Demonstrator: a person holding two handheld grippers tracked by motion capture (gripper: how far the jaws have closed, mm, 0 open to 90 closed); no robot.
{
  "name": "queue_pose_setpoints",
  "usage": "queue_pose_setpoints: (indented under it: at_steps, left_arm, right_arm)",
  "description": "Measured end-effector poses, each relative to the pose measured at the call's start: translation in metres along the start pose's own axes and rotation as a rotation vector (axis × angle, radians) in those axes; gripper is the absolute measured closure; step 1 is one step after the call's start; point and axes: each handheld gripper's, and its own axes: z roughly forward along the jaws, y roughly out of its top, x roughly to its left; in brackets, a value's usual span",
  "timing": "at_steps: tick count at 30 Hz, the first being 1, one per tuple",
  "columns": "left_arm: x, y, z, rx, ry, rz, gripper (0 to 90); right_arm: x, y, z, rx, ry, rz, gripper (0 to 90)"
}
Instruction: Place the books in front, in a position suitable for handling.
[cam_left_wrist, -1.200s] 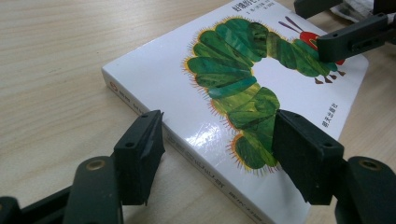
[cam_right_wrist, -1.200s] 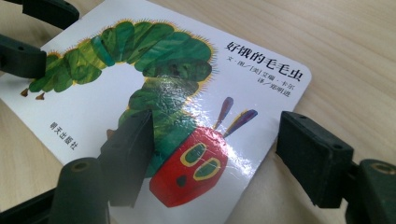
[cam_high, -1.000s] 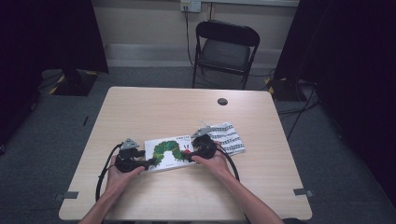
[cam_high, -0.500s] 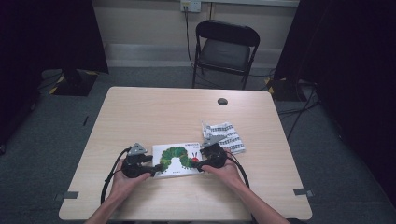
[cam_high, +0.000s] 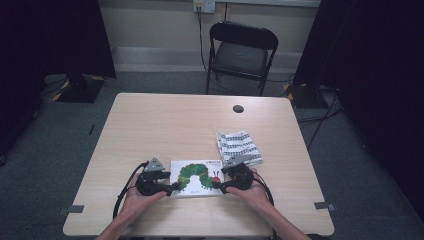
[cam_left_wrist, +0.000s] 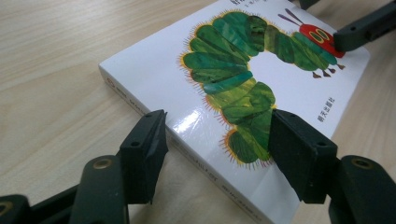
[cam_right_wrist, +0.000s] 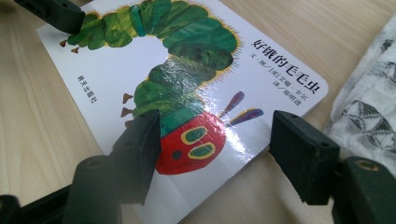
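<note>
Table (cam_high: 165, 120) of pale wood fills the middle of the room, with a black folding chair (cam_high: 241, 50) pushed back behind its far edge and a small dark disc (cam_high: 238, 108) near that edge. Forearms come in from the near side — a person seated or standing at the table, a gripper in each hand.

Flat on the near half of the table lies the book (cam_high: 197, 177), white-covered, with a green caterpillar arching across it and a red head at its right end. Just beyond its right corner sits a cloth (cam_high: 239, 147), white with black print, folded loosely; in the right gripper view its edge lies close to the book's corner, and contact cannot be made out.

At the book's left end, the left gripper (cam_high: 170, 187) stands spread, its two black jaws apart — one beside the spine on the bare wood side, the other over the caterpillar's tail end of the cover. Nothing is pinched between them. At the book's right end, the right gripper (cam_high: 218, 186) is likewise spread wide: one jaw over the red head, the other off the cover's edge toward the cloth. Each gripper's far jaw tip shows at the opposite corner in the other's view, at the book's edge.
</note>
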Motion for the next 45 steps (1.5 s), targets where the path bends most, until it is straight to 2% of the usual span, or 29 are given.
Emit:
queue_pose_setpoints:
  at_steps: [3, 4, 6, 10, 12, 13, 14, 17, 18, 19, 20, 21, 22, 23, 24, 26, 27, 28, 29, 30, 32, 35, 38, 39, 42, 44, 45]
  left_arm:
    - [-0.004, 0.000, -0.003, 0.020, -0.010, 0.016, 39.2]
    - [-0.005, 0.000, -0.003, 0.027, -0.018, 0.018, 35.6]
    - [-0.005, 0.000, -0.002, 0.032, -0.029, 0.005, 34.6]
    - [-0.004, 0.004, -0.007, -0.011, 0.007, 0.005, 34.2]
    - [-0.003, 0.005, -0.010, -0.006, 0.016, -0.002, 31.7]
    - [-0.003, 0.005, -0.010, 0.005, 0.020, -0.004, 31.7]
    - [-0.004, 0.005, -0.010, 0.008, 0.044, -0.002, 32.3]
    - [-0.006, 0.004, -0.014, 0.003, 0.056, 0.020, 33.3]
    - [-0.007, 0.004, -0.017, -0.007, 0.051, 0.011, 38.1]
    - [-0.007, 0.003, -0.018, -0.009, 0.048, 0.017, 37.7]
    - [-0.007, 0.003, -0.018, -0.009, 0.048, 0.017, 36.4]
    - [-0.008, 0.002, -0.018, -0.008, 0.046, 0.017, 36.4]
    - [-0.008, 0.000, -0.017, 0.000, 0.051, 0.023, 34.0]
    - [-0.008, -0.002, -0.017, 0.005, 0.048, 0.017, 34.0]
    - [-0.006, -0.003, -0.017, 0.006, 0.053, 0.005, 33.6]
    - [-0.004, -0.004, -0.017, 0.004, 0.063, -0.006, 32.5]
    - [-0.001, -0.003, -0.020, 0.004, 0.071, -0.017, 28.0]
    - [-0.001, -0.003, -0.020, 0.004, 0.071, -0.017, 26.5]
    - [-0.001, -0.003, -0.021, 0.009, 0.081, -0.035, 26.5]
    - [0.000, -0.003, -0.022, 0.013, 0.089, -0.030, 22.1]
    - [0.001, -0.005, -0.025, 0.005, 0.096, -0.025, 21.1]
    - [0.004, -0.006, -0.030, 0.002, 0.096, -0.024, 20.0]
    - [0.006, -0.005, -0.035, -0.030, 0.105, -0.035, 16.1]
    - [0.006, -0.005, -0.036, -0.036, 0.110, -0.047, 16.1]
    - [0.005, -0.006, -0.037, -0.051, 0.132, -0.045, 16.1]
    - [0.005, -0.006, -0.038, -0.047, 0.110, -0.035, 16.5]
    - [0.005, -0.006, -0.038, -0.059, 0.100, -0.030, 15.9]
  right_arm:
    - [0.000, 0.000, -0.001, 0.006, 0.002, -0.009, 33.3]
    - [-0.001, -0.001, -0.001, 0.005, 0.010, -0.009, 33.4]
    - [-0.001, -0.001, -0.001, 0.004, 0.014, -0.006, 33.5]
    - [-0.004, 0.002, -0.003, -0.006, 0.027, 0.003, 34.2]
    - [-0.009, 0.007, -0.014, -0.042, 0.018, 0.006, 35.5]
    - [-0.009, 0.007, -0.014, -0.042, 0.018, 0.006, 35.5]
    - [-0.012, 0.009, -0.017, -0.054, 0.009, 0.011, 35.6]
    - [-0.028, 0.015, -0.033, -0.101, -0.059, 0.025, 38.9]
    - [-0.040, 0.016, -0.039, -0.118, -0.118, 0.039, 41.0]
    - [-0.047, 0.017, -0.041, -0.121, -0.138, 0.055, 41.5]
    - [-0.047, 0.017, -0.041, -0.121, -0.138, 0.055, 41.5]
    - [-0.051, 0.017, -0.042, -0.126, -0.147, 0.060, 41.5]
    - [-0.065, 0.017, -0.042, -0.133, -0.169, 0.097, 39.0]
    - [-0.065, 0.017, -0.042, -0.133, -0.169, 0.097, 39.0]
    - [-0.080, 0.017, -0.035, -0.121, -0.162, 0.137, 32.1]
    - [-0.082, 0.016, -0.033, -0.118, -0.167, 0.142, 29.6]
    - [-0.091, 0.013, -0.023, -0.094, -0.176, 0.167, 24.5]
    - [-0.091, 0.013, -0.023, -0.094, -0.176, 0.167, 24.5]
    - [-0.094, 0.012, -0.019, -0.087, -0.180, 0.170, 21.8]
    - [-0.096, 0.010, -0.015, -0.081, -0.183, 0.180, 18.1]
    - [-0.099, 0.008, -0.009, -0.072, -0.192, 0.193, 16.9]
    - [-0.100, 0.007, -0.005, -0.058, -0.204, 0.180, 16.9]
    - [-0.101, 0.005, 0.001, -0.048, -0.218, 0.171, 16.9]
    - [-0.101, 0.005, 0.001, -0.048, -0.218, 0.171, 16.9]
    - [-0.102, 0.006, 0.003, -0.049, -0.234, 0.159, 16.9]
    - [-0.102, 0.007, 0.003, -0.042, -0.271, 0.138, 18.9]
    - [-0.102, 0.008, 0.002, -0.045, -0.271, 0.134, 19.3]
